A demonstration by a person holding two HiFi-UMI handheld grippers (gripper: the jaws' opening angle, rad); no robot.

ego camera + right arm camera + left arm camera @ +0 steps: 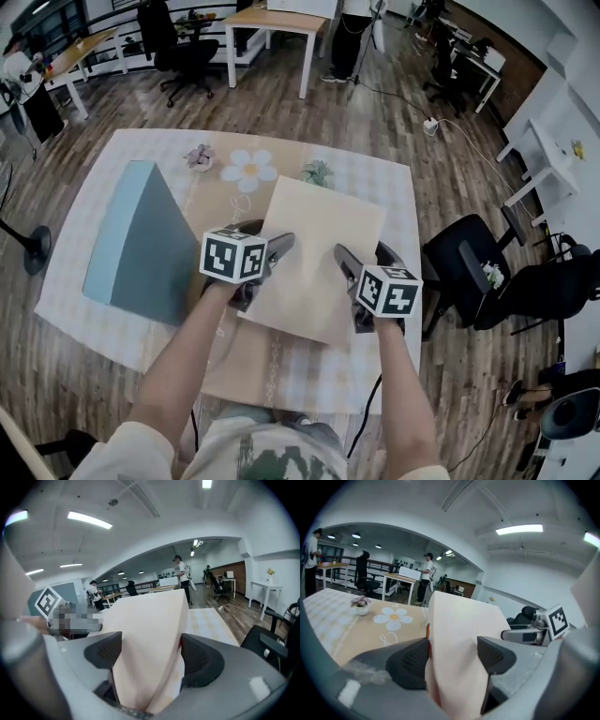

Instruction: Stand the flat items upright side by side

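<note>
A large beige flat item [319, 253] is lifted at its near edge and slopes over the table [398, 192]. My left gripper [267, 248] grips its near left side; in the left gripper view the beige item [459, 634] fills the gap of the left gripper [452, 656], both pads touching it. My right gripper [366, 255] grips the near right side; in the right gripper view the beige item [150, 625] sits between the pads of the right gripper [150, 656], which press on it. A blue-grey flat item [141, 244] stands leaning on the table's left.
Two small potted plants [199, 156] [317, 172] and a printed daisy [248, 171] lie at the table's far side. A black office chair [469, 267] stands close to the table's right edge. Desks, chairs and people are further back in the room.
</note>
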